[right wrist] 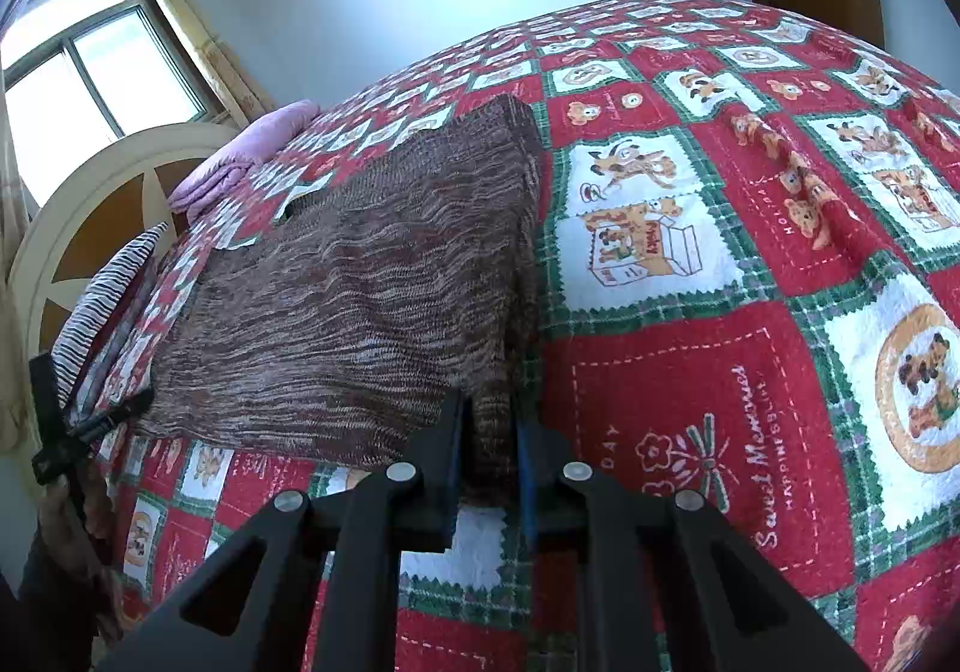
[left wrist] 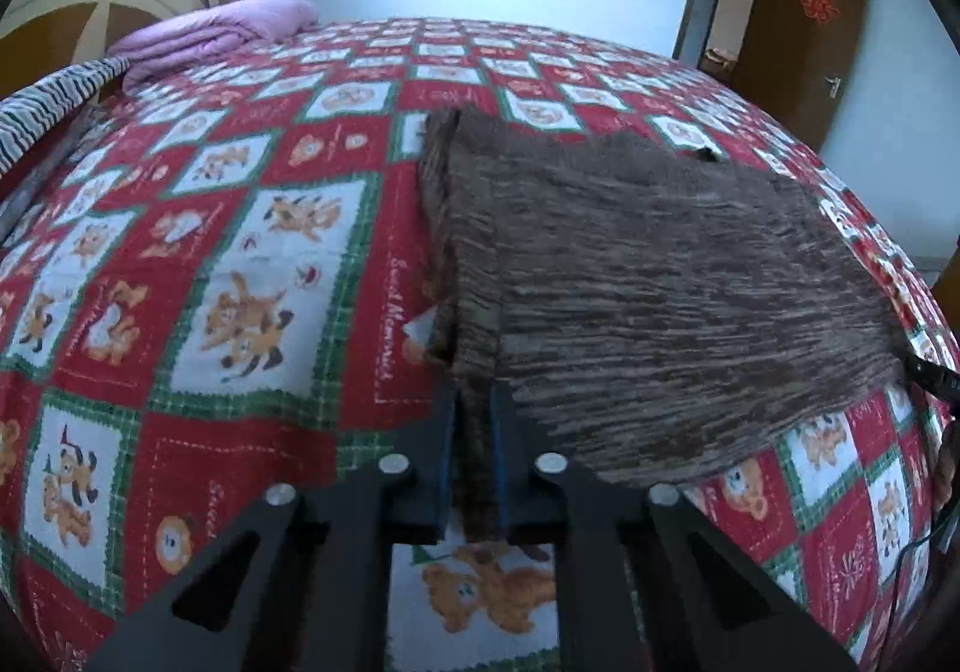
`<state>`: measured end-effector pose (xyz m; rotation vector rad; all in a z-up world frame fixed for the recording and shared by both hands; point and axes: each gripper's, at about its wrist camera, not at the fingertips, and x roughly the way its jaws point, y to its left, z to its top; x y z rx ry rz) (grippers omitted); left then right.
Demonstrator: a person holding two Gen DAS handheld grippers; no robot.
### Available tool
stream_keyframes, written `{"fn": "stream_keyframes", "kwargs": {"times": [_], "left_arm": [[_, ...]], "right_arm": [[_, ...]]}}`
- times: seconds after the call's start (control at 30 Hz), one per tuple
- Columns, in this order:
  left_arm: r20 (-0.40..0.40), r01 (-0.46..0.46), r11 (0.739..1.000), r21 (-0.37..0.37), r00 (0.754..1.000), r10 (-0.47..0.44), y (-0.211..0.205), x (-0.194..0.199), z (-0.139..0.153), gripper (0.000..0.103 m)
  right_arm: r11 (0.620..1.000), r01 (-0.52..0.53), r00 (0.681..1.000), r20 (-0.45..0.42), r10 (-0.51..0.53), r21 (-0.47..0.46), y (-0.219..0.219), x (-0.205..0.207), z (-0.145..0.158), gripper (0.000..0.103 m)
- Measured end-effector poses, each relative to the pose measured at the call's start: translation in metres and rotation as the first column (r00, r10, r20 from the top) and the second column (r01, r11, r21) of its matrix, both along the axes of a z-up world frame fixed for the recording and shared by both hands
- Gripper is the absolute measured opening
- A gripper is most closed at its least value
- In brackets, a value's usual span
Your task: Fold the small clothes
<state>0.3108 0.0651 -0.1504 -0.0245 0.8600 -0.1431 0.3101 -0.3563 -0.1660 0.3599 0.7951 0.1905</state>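
A brown marled knit garment [left wrist: 648,276] lies flat on a bed [left wrist: 240,228] covered with a red, green and white bear-print quilt, its long axis running across the bed between the two grippers. The left gripper [left wrist: 475,432], tilted down toward the bed, has its jaws clenched on the garment's near left corner. The right gripper [right wrist: 489,444], likewise angled downward, pinches the opposite near corner, knit fabric bunched between its blue-lined jaws.

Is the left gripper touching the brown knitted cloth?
Touching. The left wrist view shows the left gripper with its jaws shut on a corner of the brown knitted cloth.
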Motion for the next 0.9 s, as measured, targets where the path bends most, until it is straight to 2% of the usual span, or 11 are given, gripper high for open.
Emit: {"fn": "stream_keyframes", "kwargs": {"times": [0.3, 0.4, 0.43, 0.47, 0.5, 0.53, 0.57, 0.6, 0.7, 0.77, 0.9], "left_arm": [[0.006, 0.041, 0.998, 0.052, 0.999, -0.042, -0.002, -0.019, -0.002, 0.007], [0.028, 0.023, 0.996, 0.089, 0.999, -0.026, -0.003, -0.019, 0.006, 0.014], [0.042, 0.018, 0.995, 0.100, 0.999, -0.023, -0.003, -0.020, 0.010, 0.016], [0.062, 0.009, 0.994, 0.113, 0.998, -0.016, -0.003, -0.021, 0.015, 0.019], [0.088, -0.003, 0.992, 0.125, 0.996, -0.008, -0.001, -0.021, 0.021, 0.033], [0.114, -0.020, 0.990, 0.136, 0.993, 0.004, 0.000, -0.021, 0.026, 0.054], [0.138, -0.036, 0.988, 0.149, 0.990, 0.015, 0.000, -0.020, 0.030, 0.063], [0.163, -0.056, 0.985, 0.165, 0.986, 0.029, -0.001, -0.019, 0.033, 0.071], [0.158, -0.065, 0.981, 0.185, 0.987, 0.035, -0.004, -0.010, 0.030, 0.071], [0.123, -0.082, 0.974, 0.210, 0.991, 0.057, -0.007, -0.005, 0.021, 0.071], [0.048, -0.098, 0.960, 0.261, 0.995, 0.089, -0.008, -0.004, -0.004, 0.072]], "right_arm": [[1.000, 0.006, 1.000, 0.007, -0.006, -0.004, 0.000, -0.003, 0.000, 0.016], [1.000, 0.012, 1.000, 0.013, -0.012, -0.025, 0.003, -0.004, 0.005, 0.018], [0.999, 0.016, 1.000, 0.016, -0.015, -0.029, 0.005, -0.005, 0.007, 0.023], [0.999, 0.024, 1.000, 0.019, -0.023, -0.035, 0.007, -0.006, 0.011, 0.038], [0.997, 0.045, 0.999, 0.031, -0.043, -0.060, 0.011, -0.007, 0.019, 0.049], [0.995, 0.061, 0.997, 0.048, -0.057, -0.085, 0.015, -0.009, 0.024, 0.070], [0.989, 0.080, 0.994, 0.087, -0.070, -0.124, 0.021, -0.010, 0.034, 0.075], [0.986, 0.081, 0.992, 0.108, -0.065, -0.148, 0.027, -0.008, 0.041, 0.075], [0.972, 0.055, 0.991, 0.130, -0.025, -0.229, 0.055, 0.010, 0.058, 0.075], [0.974, 0.013, 0.991, 0.131, 0.017, -0.225, 0.074, 0.022, 0.062, 0.075], [0.957, -0.167, 0.977, 0.091, 0.193, -0.237, 0.133, 0.042, 0.056, 0.075]]}}
